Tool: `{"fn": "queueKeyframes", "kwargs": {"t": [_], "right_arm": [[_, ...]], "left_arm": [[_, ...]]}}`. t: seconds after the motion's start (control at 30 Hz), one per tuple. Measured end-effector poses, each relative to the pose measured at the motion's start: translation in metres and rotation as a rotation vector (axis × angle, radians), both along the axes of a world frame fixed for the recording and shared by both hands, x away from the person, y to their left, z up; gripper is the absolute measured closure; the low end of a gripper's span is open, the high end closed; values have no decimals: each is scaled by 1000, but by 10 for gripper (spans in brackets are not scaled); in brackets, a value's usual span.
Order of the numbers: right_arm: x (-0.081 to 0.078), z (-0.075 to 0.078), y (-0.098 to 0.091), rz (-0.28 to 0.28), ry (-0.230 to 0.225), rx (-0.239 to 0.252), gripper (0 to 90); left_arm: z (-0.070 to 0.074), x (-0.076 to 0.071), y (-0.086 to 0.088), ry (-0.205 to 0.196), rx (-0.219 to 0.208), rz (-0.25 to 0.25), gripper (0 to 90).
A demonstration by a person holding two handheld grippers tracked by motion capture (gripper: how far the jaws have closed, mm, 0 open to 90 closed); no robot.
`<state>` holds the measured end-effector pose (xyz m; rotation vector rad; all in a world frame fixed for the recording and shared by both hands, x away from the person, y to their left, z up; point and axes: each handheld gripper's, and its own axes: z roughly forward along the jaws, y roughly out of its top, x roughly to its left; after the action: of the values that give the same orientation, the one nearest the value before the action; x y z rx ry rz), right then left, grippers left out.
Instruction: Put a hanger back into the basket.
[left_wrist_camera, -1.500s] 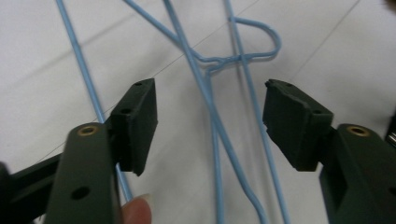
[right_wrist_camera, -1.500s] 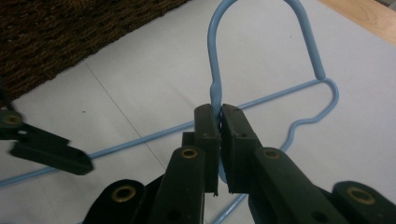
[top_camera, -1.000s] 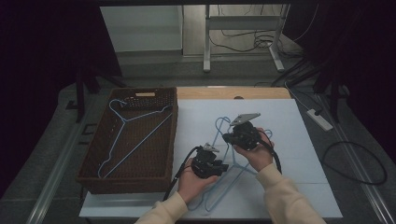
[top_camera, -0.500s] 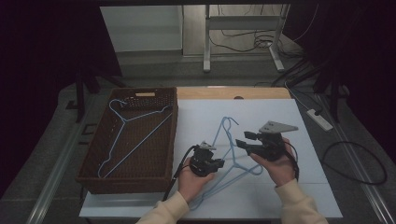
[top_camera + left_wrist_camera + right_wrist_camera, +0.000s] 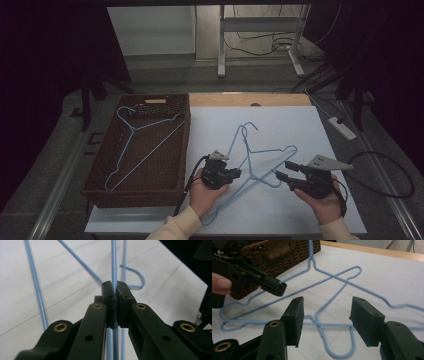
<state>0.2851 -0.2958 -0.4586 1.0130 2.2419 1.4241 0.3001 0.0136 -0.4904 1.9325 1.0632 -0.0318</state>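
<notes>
Two blue wire hangers (image 5: 243,137) lie crossed on the white table top (image 5: 310,125). My left gripper (image 5: 237,174) is shut on one hanger's wire; in the left gripper view the wire (image 5: 114,260) runs straight up between the closed pads of that gripper (image 5: 114,288). My right gripper (image 5: 285,170) is held to the right of the hangers, pointing left at them. Its jaws have just been opening and now stand open with no pad touching wire. In the right gripper view the hangers (image 5: 332,276) lie beyond the right gripper (image 5: 327,302), and the left gripper (image 5: 272,286) is at upper left.
A brown wicker basket (image 5: 186,145) stands at the table's left with another blue hanger (image 5: 134,129) inside; its corner (image 5: 287,255) is near the left gripper. A bare wooden strip (image 5: 280,100) edges the far side. A power strip (image 5: 342,127) and cables lie on the floor at right.
The right gripper let go of the hanger, opened, and moved right and toward the front edge. The left gripper closed on the wire and stayed in place.
</notes>
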Motion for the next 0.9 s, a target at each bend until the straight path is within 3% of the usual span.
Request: {"fn": "queueKeyframes", "kwargs": {"t": [0.33, 0.63, 0.9], "right_arm": [[-4, -4, -18, -13, -36, 22, 449], [-2, -9, -21, -6, -19, 21, 446], [1, -11, -21, -4, -21, 4, 444]], "left_arm": [[20, -7, 10, -25, -74, -8, 866], [44, -13, 20, -62, -115, -24, 866], [71, -17, 42, -97, -147, -32, 866]]}}
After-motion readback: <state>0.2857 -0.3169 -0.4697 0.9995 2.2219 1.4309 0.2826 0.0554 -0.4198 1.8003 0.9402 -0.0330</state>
